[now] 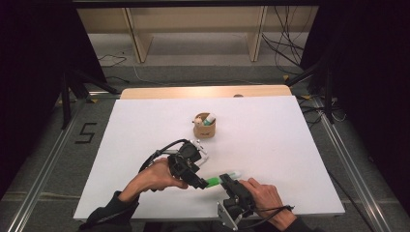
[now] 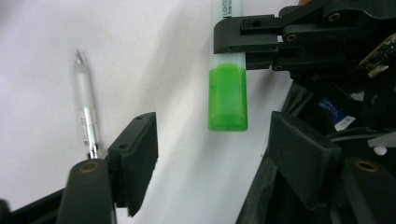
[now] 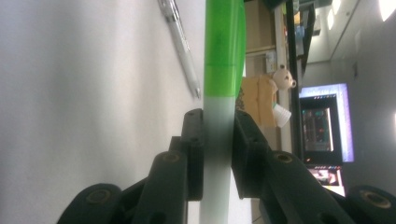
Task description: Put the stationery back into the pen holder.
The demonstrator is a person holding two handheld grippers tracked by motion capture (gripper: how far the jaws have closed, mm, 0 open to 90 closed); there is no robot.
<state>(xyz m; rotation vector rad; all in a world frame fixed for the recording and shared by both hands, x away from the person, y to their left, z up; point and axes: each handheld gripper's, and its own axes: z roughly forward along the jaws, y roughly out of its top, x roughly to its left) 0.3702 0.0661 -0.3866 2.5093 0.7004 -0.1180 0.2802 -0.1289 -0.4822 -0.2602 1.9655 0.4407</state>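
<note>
My right gripper (image 1: pixel 225 179) is shut on the pale barrel of a highlighter (image 1: pixel 231 174) and holds it just above the white table near the front edge. The right gripper view has the pads (image 3: pixel 195 140) pressing the barrel from both sides, with the green cap (image 3: pixel 224 42) sticking out ahead. My left gripper (image 1: pixel 202 182) faces it from the left, open. In the left gripper view its jaws stand wide on either side of the green cap (image 2: pixel 227 100) without touching it, while the right gripper (image 2: pixel 252 44) clamps the barrel above.
A clear pen (image 2: pixel 87 112) lies on the white table (image 1: pixel 275 145) beside the left gripper; the pen (image 3: pixel 180 44) also lies left of the highlighter. A small cardboard cup (image 1: pixel 204 125) with a bear figure stands mid-table. Wooden shelving stands beyond the far edge.
</note>
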